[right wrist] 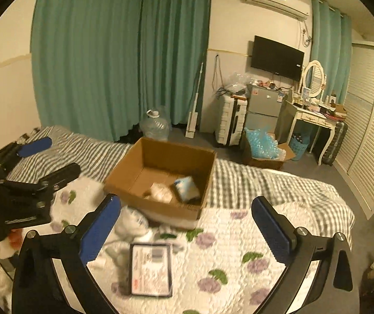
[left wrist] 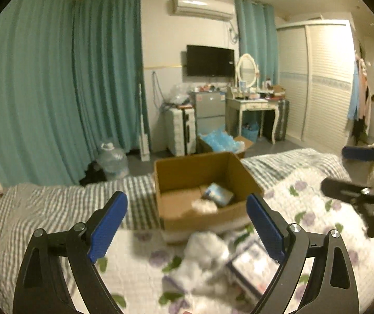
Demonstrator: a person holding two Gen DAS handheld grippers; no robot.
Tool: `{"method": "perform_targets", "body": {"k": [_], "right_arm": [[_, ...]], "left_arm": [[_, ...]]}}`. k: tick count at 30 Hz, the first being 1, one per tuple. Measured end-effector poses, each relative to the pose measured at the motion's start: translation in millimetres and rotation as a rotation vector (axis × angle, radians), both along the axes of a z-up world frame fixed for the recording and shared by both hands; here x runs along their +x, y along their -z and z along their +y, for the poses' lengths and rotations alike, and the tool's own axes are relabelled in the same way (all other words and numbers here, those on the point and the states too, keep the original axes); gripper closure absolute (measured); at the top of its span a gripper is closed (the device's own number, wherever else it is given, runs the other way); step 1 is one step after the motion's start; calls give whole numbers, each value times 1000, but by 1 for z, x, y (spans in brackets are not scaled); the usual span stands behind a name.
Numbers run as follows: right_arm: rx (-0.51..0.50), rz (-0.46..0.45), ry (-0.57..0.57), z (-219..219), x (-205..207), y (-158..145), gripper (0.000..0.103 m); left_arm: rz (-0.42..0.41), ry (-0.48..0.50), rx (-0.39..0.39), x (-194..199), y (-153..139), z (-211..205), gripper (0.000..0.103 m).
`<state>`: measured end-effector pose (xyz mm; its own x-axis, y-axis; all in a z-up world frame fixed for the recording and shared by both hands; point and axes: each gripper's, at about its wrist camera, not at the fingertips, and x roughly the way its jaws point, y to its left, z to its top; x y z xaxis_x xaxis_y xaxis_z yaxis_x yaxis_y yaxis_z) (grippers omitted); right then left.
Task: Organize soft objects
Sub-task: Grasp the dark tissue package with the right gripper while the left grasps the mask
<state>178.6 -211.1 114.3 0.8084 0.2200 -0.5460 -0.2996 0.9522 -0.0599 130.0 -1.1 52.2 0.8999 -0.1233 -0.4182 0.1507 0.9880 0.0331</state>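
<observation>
An open cardboard box (left wrist: pixel 202 180) (right wrist: pixel 160 175) stands on the bed. Inside lie a white soft lump (left wrist: pixel 203 205) (right wrist: pixel 160 192) and a blue-white packet (left wrist: pixel 218 193) (right wrist: pixel 187 187). In front of the box lie blurred white soft items (left wrist: pixel 205 251) (right wrist: pixel 132 225) and a flat dark-framed packet (left wrist: pixel 254 267) (right wrist: pixel 151 269). My left gripper (left wrist: pixel 187 225) is open and empty above these items; it shows at the left of the right wrist view (right wrist: pixel 48 157). My right gripper (right wrist: pixel 187 229) is open and empty above the flat packet; it shows at the right of the left wrist view (left wrist: pixel 341 167).
The bed has a floral quilt (right wrist: pixel 239 248) over a striped sheet (left wrist: pixel 56 204). Beyond it stand a water jug (right wrist: pixel 155 125), a white suitcase (right wrist: pixel 232 120), a box of blue plastic (right wrist: pixel 262 146), a small fridge (right wrist: pixel 262 110) and a dressing table (right wrist: pixel 315 120).
</observation>
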Motion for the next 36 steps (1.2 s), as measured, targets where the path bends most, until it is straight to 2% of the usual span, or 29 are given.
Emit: {"method": "perform_targets", "body": {"k": [4,8,11,17,24,29,31,33,36], "right_arm": [[-5,51,-30,12,-11,41,2],[-19,162,-23,23,-3,98,2],[-29,244,-16,30,5,139,2],[-20,312,-32,36,9,181,2],[-41,368,-51,44,17,207,2],[-27,450,-33,40,24,227,2],[-20,453,-31,38,25,228,6],[-3,457,-36,37,25,228,19],[13,446,-37,35,22,225,20]], "left_arm": [[36,-69,4,-13,31,10,9],[131,-110,-56,-13,82,22,9],[193,-129,-66,-14,116,23,9],[309,-98,-98,-10,157,21,10],[392,-87,-68,-3,184,5,13],[426,-80,-78,-1,194,7,13],[438,-81,-58,2,200,4,17],[454,-77,-49,4,204,4,18],[466,-76,-32,8,210,1,30]]}}
